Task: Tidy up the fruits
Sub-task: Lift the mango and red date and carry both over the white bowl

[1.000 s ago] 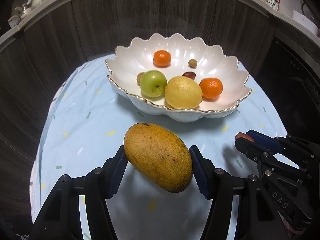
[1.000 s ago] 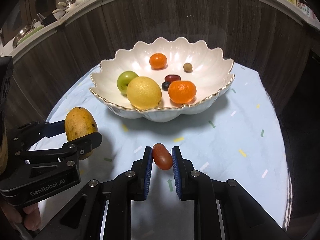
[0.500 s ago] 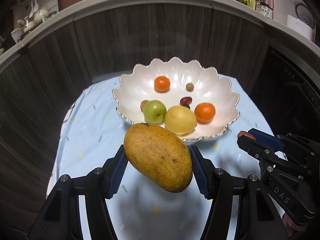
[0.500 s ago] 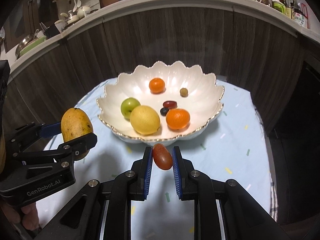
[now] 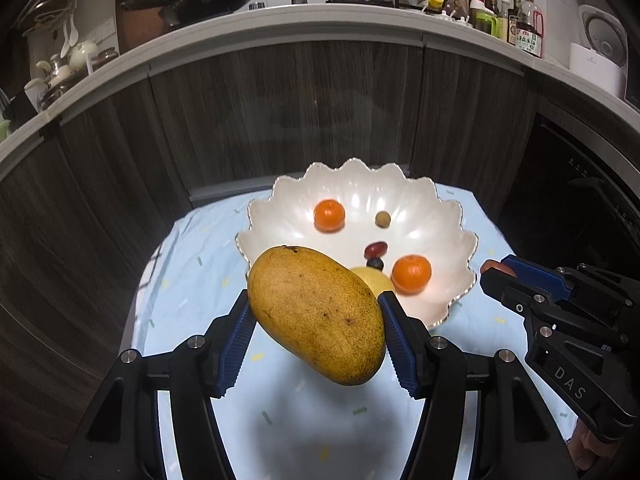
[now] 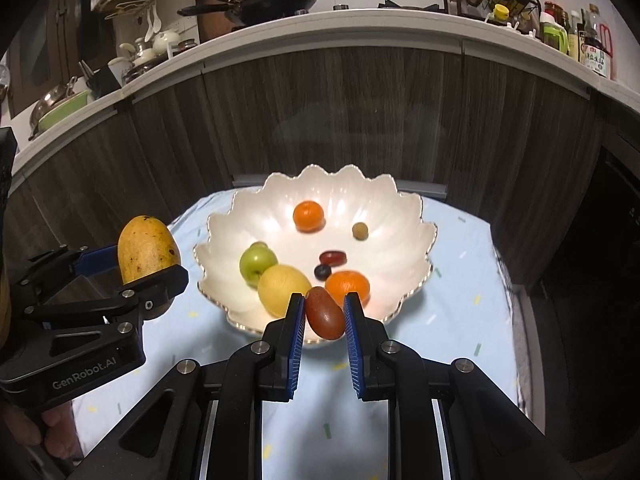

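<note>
Nearest us, the left gripper (image 5: 316, 334) pinches a yellow-orange mango (image 5: 316, 314) across its width between blue pads, the fruit tilted and held in the air above the pale blue cloth (image 5: 280, 420). Our right gripper (image 6: 322, 318) is pressed onto a small reddish-brown oval fruit (image 6: 325, 313), also off the cloth, in line with the near rim of the scalloped white bowl (image 6: 408, 236). Beyond, inside the bowl, we note a lemon (image 6: 282, 288), a green apple (image 6: 257, 263), two tangerines, near (image 6: 347, 286) and far (image 6: 308, 215), a dark red date (image 6: 332, 257), a dark berry (image 6: 322, 271) and a small tan round fruit (image 6: 360, 231). Dark wood cabinet fronts (image 6: 360, 120) stand behind the bowl
</note>
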Motion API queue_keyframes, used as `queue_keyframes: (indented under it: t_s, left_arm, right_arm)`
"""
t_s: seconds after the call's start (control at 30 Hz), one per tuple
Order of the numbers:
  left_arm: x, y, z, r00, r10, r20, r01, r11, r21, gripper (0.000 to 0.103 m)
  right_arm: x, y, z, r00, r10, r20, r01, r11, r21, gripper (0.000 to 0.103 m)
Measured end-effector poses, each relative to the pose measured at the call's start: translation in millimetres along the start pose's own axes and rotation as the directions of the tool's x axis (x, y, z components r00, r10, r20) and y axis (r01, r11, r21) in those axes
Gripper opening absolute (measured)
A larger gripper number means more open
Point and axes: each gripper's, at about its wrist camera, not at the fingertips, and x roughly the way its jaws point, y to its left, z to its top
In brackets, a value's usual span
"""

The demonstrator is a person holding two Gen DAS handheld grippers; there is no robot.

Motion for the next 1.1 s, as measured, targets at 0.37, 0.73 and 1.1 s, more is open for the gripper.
queue_keyframes:
  t_s: [0.37,0.73,1.1]
  left_arm:
    - [13.5,2.4,17.3,1.0,0.002,0.004,-0.002,1.0,0.007,0.061]
    - [47.0,-1.2,34.9,1.0,-0.008,-0.014,0.009,0.999,0.031,0.061]
    - [86.4,-10.8,51.6,0.999,-0.037,-0.038,0.039,0.998,0.045,0.061]
  right_arm:
    - [15.5,-11.9,18.9,1.0,-0.022,0.007,0.022,0.999,0.03,0.021]
    - [43.6,-31.7,35.3,0.999,-0.034,-0.002,0.034,0.997,0.076,0.021]
    - [76.7,-53.0,46.5,0.998,-0.049,-0.035,0.053,0.994,0.099,0.021]
